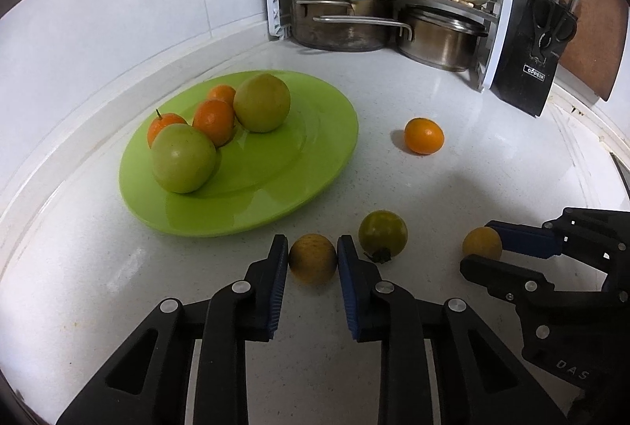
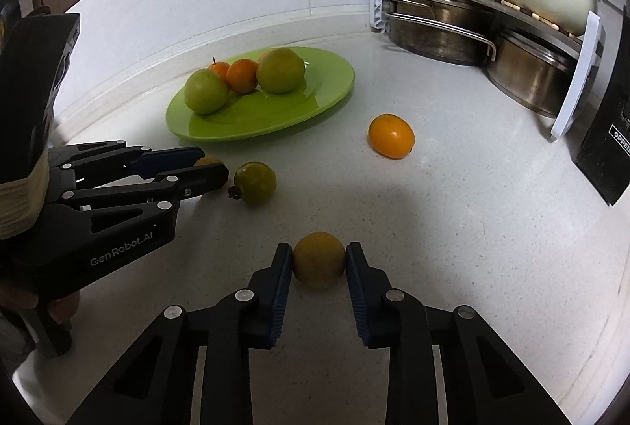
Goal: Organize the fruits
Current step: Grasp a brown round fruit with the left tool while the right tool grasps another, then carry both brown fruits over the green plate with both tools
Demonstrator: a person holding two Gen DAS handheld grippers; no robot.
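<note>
Presently, one yellowish fruit [image 1: 313,258] is clamped by the left gripper [image 1: 312,259], another [image 2: 319,259] by the right gripper [image 2: 319,261], both on the counter [image 1: 433,188]; round skins may be squeezed out during lifting toward the green plate [image 1: 315,165].

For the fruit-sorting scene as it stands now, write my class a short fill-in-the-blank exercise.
1. The plate holding fruit is coloured ____.
2. The number of fruits on the plate is ____.
3. The left tool and the right tool are each shut on a small ____ fruit.
4. The greenish fruit with a stalk lies on the ____, between the two tools.

Missing words: green; five; yellow; counter
</note>
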